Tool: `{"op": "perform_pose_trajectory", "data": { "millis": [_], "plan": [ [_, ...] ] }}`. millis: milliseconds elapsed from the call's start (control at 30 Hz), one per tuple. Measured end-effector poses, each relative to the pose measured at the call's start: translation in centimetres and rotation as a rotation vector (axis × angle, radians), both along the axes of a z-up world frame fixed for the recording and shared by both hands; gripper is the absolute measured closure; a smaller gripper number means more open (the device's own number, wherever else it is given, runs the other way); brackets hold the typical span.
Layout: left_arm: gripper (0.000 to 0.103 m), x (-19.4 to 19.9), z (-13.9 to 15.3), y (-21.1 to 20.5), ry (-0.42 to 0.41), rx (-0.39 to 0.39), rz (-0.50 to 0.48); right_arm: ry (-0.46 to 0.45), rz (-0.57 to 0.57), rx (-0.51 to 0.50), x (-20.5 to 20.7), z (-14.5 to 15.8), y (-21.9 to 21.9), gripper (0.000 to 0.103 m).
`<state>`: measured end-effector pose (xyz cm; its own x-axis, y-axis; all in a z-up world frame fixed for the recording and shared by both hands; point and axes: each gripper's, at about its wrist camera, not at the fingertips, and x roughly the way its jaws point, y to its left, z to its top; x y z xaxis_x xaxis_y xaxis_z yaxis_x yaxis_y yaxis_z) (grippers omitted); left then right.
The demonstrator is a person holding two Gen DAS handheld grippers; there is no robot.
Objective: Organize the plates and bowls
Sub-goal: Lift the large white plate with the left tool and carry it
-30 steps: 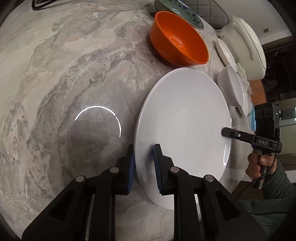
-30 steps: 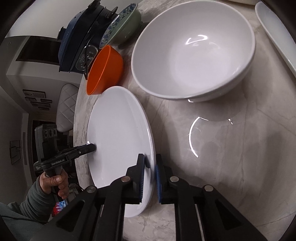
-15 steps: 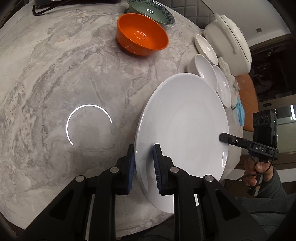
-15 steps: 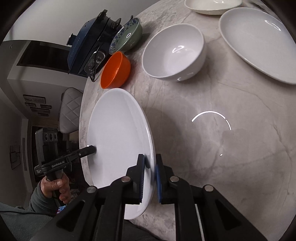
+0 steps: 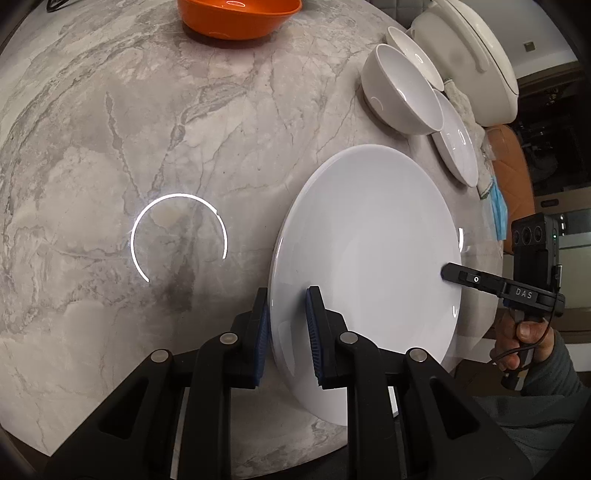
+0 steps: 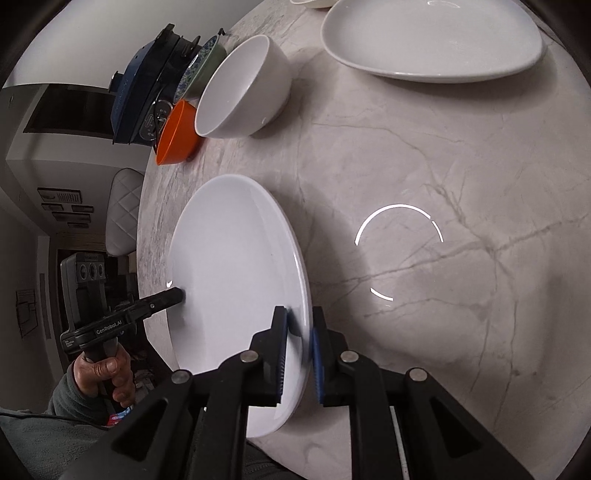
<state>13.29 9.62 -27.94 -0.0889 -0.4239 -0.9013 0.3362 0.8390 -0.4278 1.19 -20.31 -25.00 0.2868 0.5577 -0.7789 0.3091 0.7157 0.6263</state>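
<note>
A large round white plate (image 5: 369,254) is held above the marble table by both grippers. My left gripper (image 5: 286,314) is shut on its near rim. My right gripper (image 6: 299,334) is shut on the opposite rim and shows in the left wrist view (image 5: 448,275) at the plate's right edge. The plate also shows in the right wrist view (image 6: 232,280), with the left gripper (image 6: 177,295) on its far edge. A white bowl (image 5: 400,92) (image 6: 242,88) and an orange bowl (image 5: 236,16) (image 6: 177,133) stand on the table.
A white oval plate (image 6: 432,40) lies at the far right of the right wrist view. A shallow white dish (image 5: 458,147) and a white lidded pot (image 5: 476,55) are behind the white bowl. A green patterned bowl (image 6: 207,61) and a dark blue appliance (image 6: 144,85) stand beyond the orange bowl.
Both grippers have carried the plate back toward the table's near edge. The bowls now sit farther away, and the oval plate has come into the right wrist view.
</note>
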Motion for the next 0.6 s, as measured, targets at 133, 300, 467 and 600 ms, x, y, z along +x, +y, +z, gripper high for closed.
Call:
{"op": "perform_pose_trajectory", "data": {
  "millis": [133, 300, 467, 600],
  "plan": [
    [0.085, -0.3, -0.7, -0.6, -0.003, 0.018, 0.007, -0.003, 0.04, -0.011, -0.1, -0.6, -0.3, 0.089],
    [0.084, -0.7, -1.2, -1.3, -0.014, 0.025, 0.023, -0.025, 0.062, -0.038, 0.0, -0.5, 0.0, 0.088],
    [0.082, -0.4, -0.8, 0.1, -0.02, 0.007, 0.053, -0.063, 0.091, -0.099, 0.3, 0.2, 1.1, 0.086],
    [0.065, 0.5, 0.3, 1.5, -0.043, -0.016, 0.097, -0.091, 0.087, -0.142, -0.1, 0.4, 1.6, 0.082]
  ]
}}
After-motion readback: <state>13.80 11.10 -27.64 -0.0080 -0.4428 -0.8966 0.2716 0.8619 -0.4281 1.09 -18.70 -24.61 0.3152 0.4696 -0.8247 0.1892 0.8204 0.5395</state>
